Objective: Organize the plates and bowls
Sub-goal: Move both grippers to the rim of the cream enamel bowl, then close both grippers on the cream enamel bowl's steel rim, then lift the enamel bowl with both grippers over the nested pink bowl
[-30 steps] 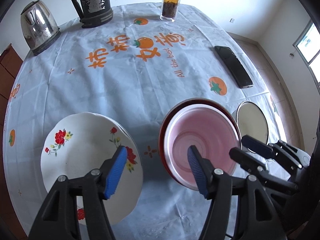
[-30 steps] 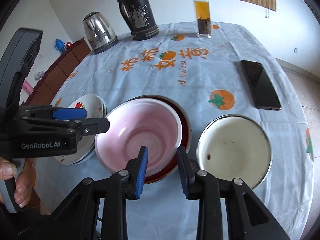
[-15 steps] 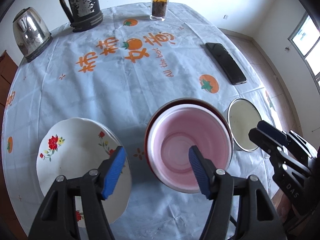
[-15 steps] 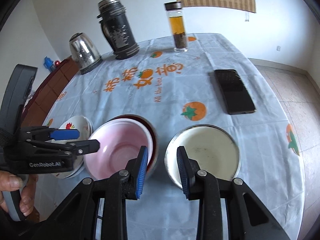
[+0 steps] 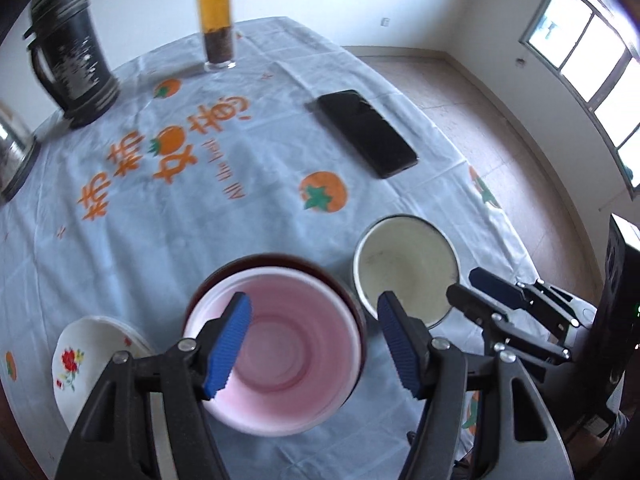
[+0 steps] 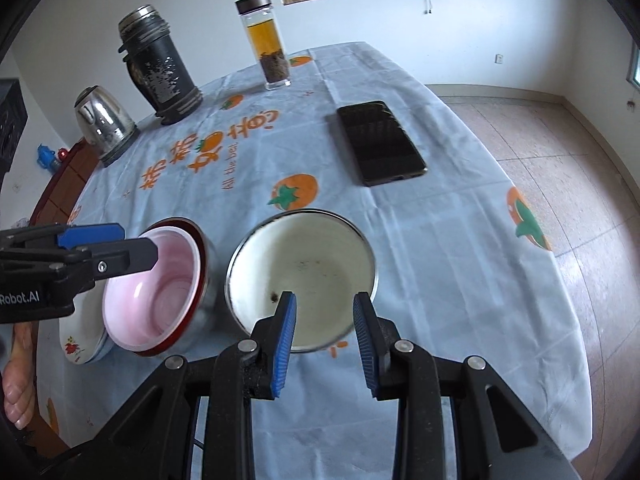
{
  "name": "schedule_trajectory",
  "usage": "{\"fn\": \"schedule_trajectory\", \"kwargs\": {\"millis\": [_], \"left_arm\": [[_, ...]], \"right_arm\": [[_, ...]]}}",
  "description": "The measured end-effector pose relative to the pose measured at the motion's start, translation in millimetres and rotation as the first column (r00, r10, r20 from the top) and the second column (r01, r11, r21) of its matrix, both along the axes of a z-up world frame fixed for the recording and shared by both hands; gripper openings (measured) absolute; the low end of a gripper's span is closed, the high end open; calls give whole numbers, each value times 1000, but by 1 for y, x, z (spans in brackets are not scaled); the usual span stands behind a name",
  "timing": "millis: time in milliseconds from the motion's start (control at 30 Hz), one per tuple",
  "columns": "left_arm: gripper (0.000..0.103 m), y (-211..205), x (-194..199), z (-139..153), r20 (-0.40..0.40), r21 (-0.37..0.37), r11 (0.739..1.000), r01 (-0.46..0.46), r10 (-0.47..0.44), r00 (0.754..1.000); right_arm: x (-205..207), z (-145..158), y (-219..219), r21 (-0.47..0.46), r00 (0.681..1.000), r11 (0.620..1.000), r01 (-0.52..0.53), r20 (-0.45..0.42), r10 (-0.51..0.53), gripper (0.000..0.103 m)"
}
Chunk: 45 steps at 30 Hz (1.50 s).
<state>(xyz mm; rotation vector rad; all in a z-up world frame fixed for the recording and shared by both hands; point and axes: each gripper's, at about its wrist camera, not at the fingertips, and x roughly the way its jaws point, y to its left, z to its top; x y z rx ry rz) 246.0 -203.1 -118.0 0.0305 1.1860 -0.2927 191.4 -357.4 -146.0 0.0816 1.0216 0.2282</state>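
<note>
A pink bowl (image 5: 280,344) sits nested in a red-rimmed steel bowl (image 5: 280,260) near the table's front edge. My left gripper (image 5: 313,300) hovers over it, open, nothing between its blue pads. To the right stands a white enamel bowl (image 6: 304,268) with a metal rim. My right gripper (image 6: 325,298) hangs open over that bowl's near rim, holding nothing. White floral plates (image 5: 92,352) are stacked at the left. The right wrist view also has the pink bowl (image 6: 152,296), the plates (image 6: 76,344) and the left gripper (image 6: 136,242). The right gripper (image 5: 464,282) shows in the left wrist view.
A black phone (image 6: 380,142) lies beyond the white bowl. At the back stand a glass tea bottle (image 6: 268,48), a black thermos (image 6: 160,68) and a steel kettle (image 6: 104,120). The tablecloth (image 6: 440,240) drops off to tiled floor on the right.
Both grippers moved right. The left went from between plate and pink bowl to over the pink bowl. The right went from the pink bowl to the white bowl. No dish moved.
</note>
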Motion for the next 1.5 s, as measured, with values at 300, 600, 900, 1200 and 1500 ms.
{"fn": "schedule_trajectory", "kwargs": {"millis": [300,600,900,1200,1500], "left_arm": [[54,-37,22,-16,-47,-3,996,92,-92,995],[31,-52,35,-35,-105,0,990,144,-143,984],[18,-55,44,-44,-123,0,989,150,-149,981],[17,-59,44,-48,-128,18,989,144,-141,982],[17,-58,36,-42,-120,10,993,114,-112,986]], "right_arm": [[0,-12,-15,9,998,999,53,-43,-53,32],[4,-18,-19,42,995,996,75,-70,-72,28],[8,-25,-16,66,994,995,71,-89,-65,20],[10,-28,-19,83,992,993,87,-96,-79,18],[10,-19,-23,77,993,993,93,-74,-87,15]]}}
